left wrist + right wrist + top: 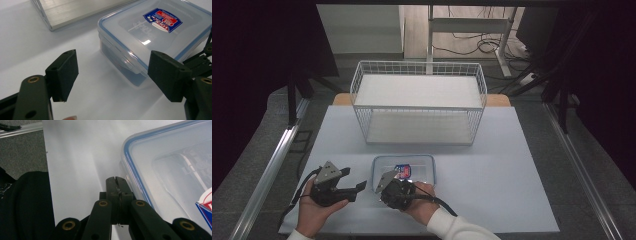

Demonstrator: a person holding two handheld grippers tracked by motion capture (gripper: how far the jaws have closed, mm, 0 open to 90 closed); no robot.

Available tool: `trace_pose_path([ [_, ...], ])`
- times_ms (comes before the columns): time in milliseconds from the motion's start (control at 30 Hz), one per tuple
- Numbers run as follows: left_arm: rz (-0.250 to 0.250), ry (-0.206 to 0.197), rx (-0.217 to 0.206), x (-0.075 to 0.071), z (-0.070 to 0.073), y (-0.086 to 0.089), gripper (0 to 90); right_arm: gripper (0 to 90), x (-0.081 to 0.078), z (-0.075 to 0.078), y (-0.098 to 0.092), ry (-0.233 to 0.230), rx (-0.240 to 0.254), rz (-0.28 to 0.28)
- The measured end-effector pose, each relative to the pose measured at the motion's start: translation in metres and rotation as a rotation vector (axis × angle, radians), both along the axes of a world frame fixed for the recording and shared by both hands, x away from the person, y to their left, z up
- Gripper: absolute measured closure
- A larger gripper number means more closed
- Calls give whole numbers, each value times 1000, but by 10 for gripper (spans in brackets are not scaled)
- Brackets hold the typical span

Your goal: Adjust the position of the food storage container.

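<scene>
From the high view, a clear plastic food container with a blue-rimmed lid and a red and blue label lies flat on the white table, near its front edge. Behind it stands a white wire basket rack with two shelves. The left gripper sits in the person's left hand, just left of the container, pointing toward it. The right gripper is held in the right hand at the container's near left corner.

In the left gripper view, the left gripper has its jaws spread wide, and the container lies ahead and to the right, lid on, its side latch facing the camera.

In the right gripper view, the right gripper has its jaws pressed together with nothing between them, the tips just beside the container's blue-edged corner.
</scene>
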State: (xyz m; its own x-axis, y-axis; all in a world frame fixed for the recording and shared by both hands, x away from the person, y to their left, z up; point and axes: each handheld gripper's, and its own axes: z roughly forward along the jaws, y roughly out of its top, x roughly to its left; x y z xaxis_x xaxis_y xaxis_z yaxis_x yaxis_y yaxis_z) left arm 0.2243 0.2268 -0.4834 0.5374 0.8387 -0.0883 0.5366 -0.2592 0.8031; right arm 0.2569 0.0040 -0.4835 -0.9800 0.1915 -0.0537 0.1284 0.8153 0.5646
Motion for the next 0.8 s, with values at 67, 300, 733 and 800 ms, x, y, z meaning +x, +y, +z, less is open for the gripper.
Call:
trace_pose_path([
  [67,2,-3,-3,0,1,1,244,892,-2,2,-2,26,10,1],
  [300,-1,-1,-7,0,1,1,242,892,-15,31,-51,14,88,-40],
  [733,2,10,-13,1,-1,-1,240,735,11,39,-186,37,258,-376],
  [800,1,13,-17,1,-1,-2,240,491,15,33,-197,54,308,-438],
])
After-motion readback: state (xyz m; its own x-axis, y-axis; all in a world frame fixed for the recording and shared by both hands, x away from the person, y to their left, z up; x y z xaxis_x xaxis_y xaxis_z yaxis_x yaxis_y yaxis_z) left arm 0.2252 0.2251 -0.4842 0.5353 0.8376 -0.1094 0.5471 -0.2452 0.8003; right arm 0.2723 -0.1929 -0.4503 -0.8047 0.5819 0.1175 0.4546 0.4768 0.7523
